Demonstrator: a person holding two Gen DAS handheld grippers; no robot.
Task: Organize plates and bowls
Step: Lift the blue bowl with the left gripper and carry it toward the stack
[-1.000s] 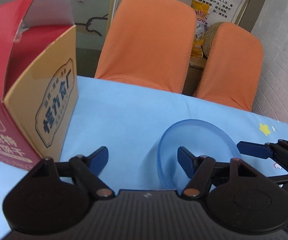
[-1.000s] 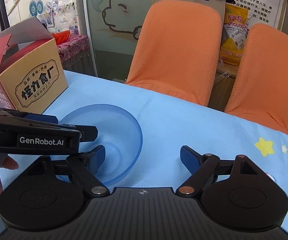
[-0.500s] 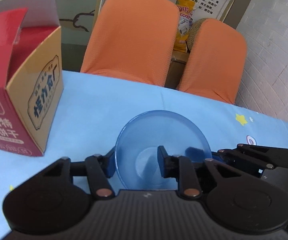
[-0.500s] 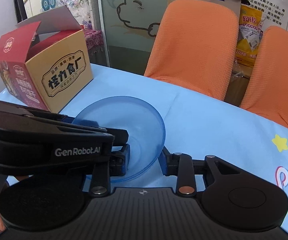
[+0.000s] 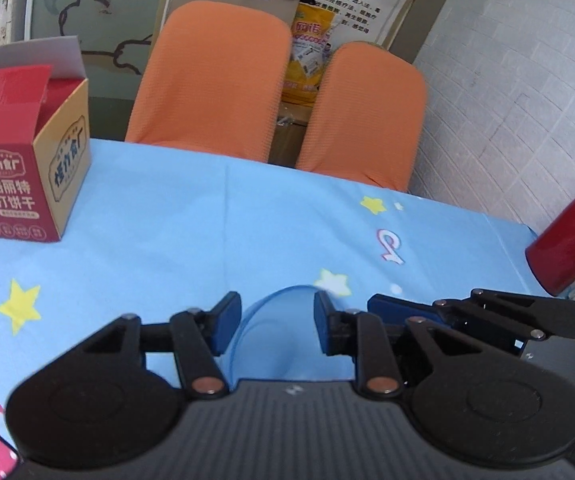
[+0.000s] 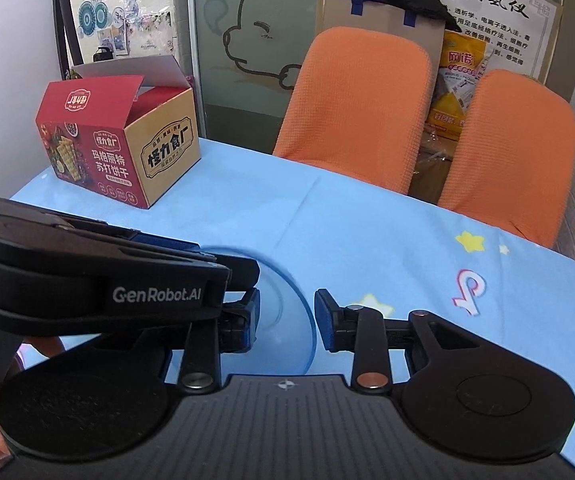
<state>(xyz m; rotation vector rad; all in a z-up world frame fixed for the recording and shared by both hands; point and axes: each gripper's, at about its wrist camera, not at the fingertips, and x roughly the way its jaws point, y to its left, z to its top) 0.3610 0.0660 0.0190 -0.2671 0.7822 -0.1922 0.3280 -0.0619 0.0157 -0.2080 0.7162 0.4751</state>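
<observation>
Blue, see-through plastic is the nearest thing: a round translucent blue bowl (image 5: 283, 352) sits just off the tips of both tools, at 12 o'clock from each and very close in. The left gripper (image 5: 277, 320) has its jaws drawn partway in, with the bowl's rim arching up through the gap. The right gripper (image 6: 286, 322) stands much the same, the rim curving just inside its right-hand pad. Whether either pair really pinches the wall I cannot tell; a gap shows in both. In the right wrist view the left tool lies on its side at 9 o'clock, reaching the far edge of the bowl (image 6: 283, 304).

Under it is the tabletop (image 5: 247, 240), covered by a pale blue cloth printed with yellow stars. Further out, at 10 o'clock, stands an open red-and-tan cardboard biscuit box (image 5: 27, 184). A glossy red vessel (image 5: 567, 240) sits at 3 o'clock, and two orange fabric-covered chairs (image 5: 215, 80) stand beyond the far edge.

To my eye the step in hand is taking hold of this bowl. No plate or second bowl shows, so the next move calls for a firm grip on the rim, then a level carry to wherever the stack belongs.
</observation>
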